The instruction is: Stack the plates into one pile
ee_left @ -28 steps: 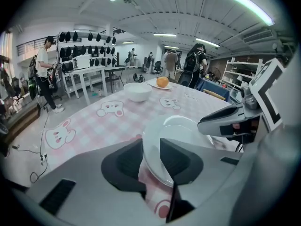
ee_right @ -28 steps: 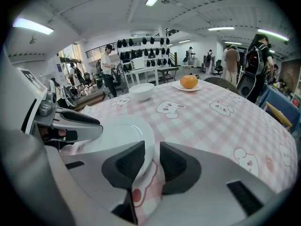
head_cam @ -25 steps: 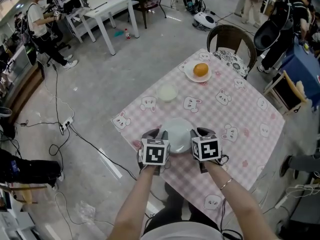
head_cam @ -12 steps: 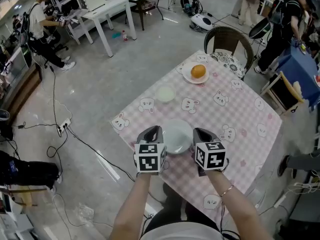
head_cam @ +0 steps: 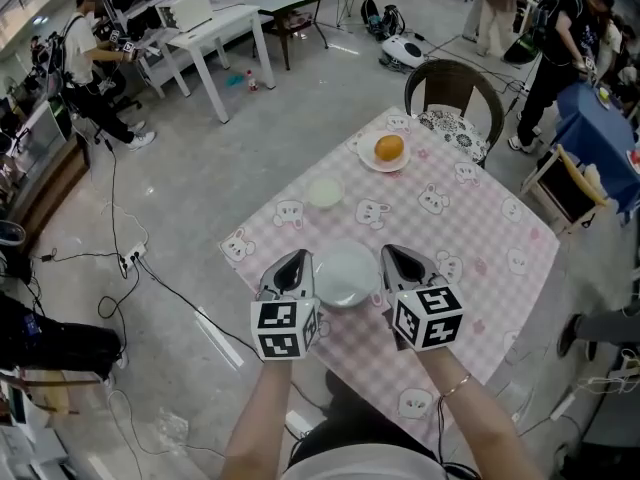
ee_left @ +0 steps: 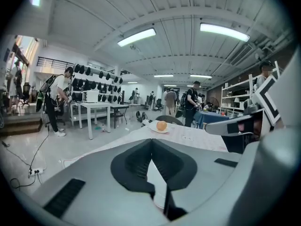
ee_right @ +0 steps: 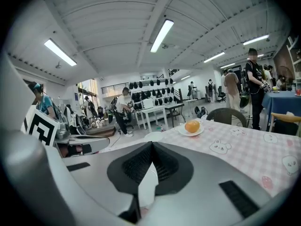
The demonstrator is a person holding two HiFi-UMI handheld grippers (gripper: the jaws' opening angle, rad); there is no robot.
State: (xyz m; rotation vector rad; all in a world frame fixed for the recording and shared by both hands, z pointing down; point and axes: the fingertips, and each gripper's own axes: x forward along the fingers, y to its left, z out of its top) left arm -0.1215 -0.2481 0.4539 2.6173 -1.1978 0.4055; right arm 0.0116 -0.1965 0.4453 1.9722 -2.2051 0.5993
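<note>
A white plate [head_cam: 345, 276] hangs a little above the pink checked table [head_cam: 470, 238], held by its two side rims. My left gripper [head_cam: 301, 265] is shut on its left rim, and my right gripper [head_cam: 392, 259] is shut on its right rim. In the left gripper view the jaws [ee_left: 151, 141] pinch the white rim [ee_left: 158, 185]. The right gripper view shows the same: the jaws [ee_right: 151, 145] clamp the plate edge [ee_right: 147, 187]. Farther back lie a small white plate [head_cam: 325, 192] and a plate with an orange [head_cam: 388, 151].
A wicker chair [head_cam: 455, 83] stands at the table's far corner. Cables [head_cam: 150, 268] run over the floor to the left. White tables [head_cam: 215, 23] and people stand farther off, and a blue-covered table [head_cam: 605, 133] is at the right.
Both grippers have closed on the plate's rims and lifted it off the table; they have risen and tipped toward level.
</note>
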